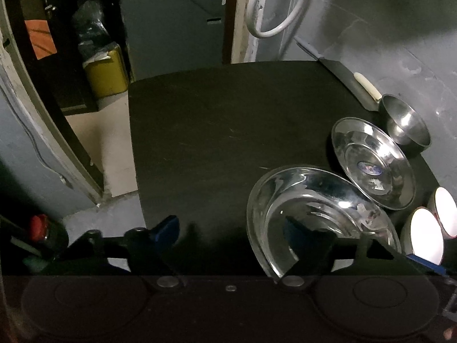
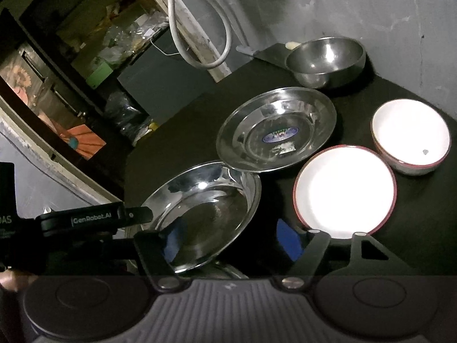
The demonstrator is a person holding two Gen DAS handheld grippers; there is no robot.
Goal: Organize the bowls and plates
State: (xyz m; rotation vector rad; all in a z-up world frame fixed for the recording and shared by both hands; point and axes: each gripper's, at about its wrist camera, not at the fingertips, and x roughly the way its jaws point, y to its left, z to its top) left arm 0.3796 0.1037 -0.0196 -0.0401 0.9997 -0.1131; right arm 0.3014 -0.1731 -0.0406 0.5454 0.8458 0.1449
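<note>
You are holding both grippers with fingers apart at the near steel plate (image 2: 205, 214) on the black table (image 1: 214, 131): left gripper (image 1: 231, 228) straddling its left rim, right gripper (image 2: 228, 240) straddling its right rim. Neither is clamping it. The second steel plate (image 2: 275, 128) is overlapping its far edge, with the white bowls (image 2: 345, 191) lying just beside.

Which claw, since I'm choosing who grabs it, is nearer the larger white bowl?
Right. The right claw sits just beside the bowl; the left claw is across the near steel plate.

I work at a dark counter (image 1: 217, 131) against a grey wall (image 1: 385, 28); at ten o'clock, dim shelves (image 2: 94, 37) and pale floor (image 1: 105, 143).
</note>
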